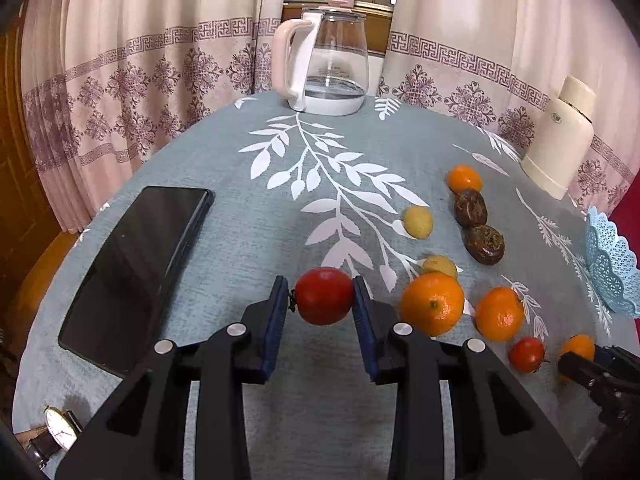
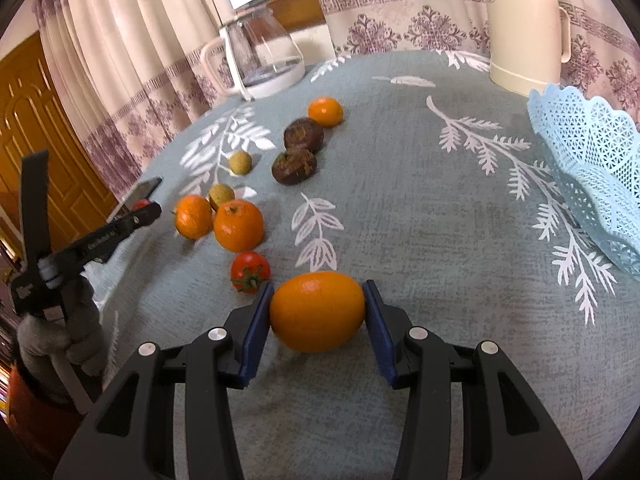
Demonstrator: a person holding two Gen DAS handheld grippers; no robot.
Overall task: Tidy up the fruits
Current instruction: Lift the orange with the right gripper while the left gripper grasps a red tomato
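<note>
Left wrist view: the left gripper (image 1: 322, 294) clamps a red tomato (image 1: 325, 295) between its blue pads, the fruit raised off the grey leaf-print cloth (image 1: 280, 216). To its left a black phone (image 1: 136, 276) lies flat, its far corner near the table's left edge, and a watch (image 1: 60, 428) sits at the near-left edge. Bare cloth runs ahead of the tomato up to a glass kettle (image 1: 334, 68) at the far edge. To the right the fruit is crowded: two oranges (image 1: 433, 304) side by side, two yellow fruits (image 1: 418, 222), two brown fruits (image 1: 470, 208) touching, a small orange (image 1: 464, 179) behind them, and a second tomato (image 1: 527, 354) near the right gripper (image 1: 588, 364), which shows only in part here. A cream jug (image 1: 560, 148) stands at the far-right edge, and a blue basket (image 1: 612, 276) reaches the right edge. Right wrist view: the right gripper (image 2: 317, 312) grips an oval orange fruit (image 2: 317, 312) with a pad against each end. A loose tomato (image 2: 250, 272) lies just beside the left pad. Wide bare cloth lies ahead and to the right, between this fruit and the basket (image 2: 592, 176), whose rim curves up at the right edge with the jug (image 2: 524, 36) just behind it. The other fruit sits in a loose line to the left, and beyond it a gloved hand (image 2: 60, 320) holds the left gripper (image 2: 140, 210) near the phone (image 2: 138, 196).
</note>
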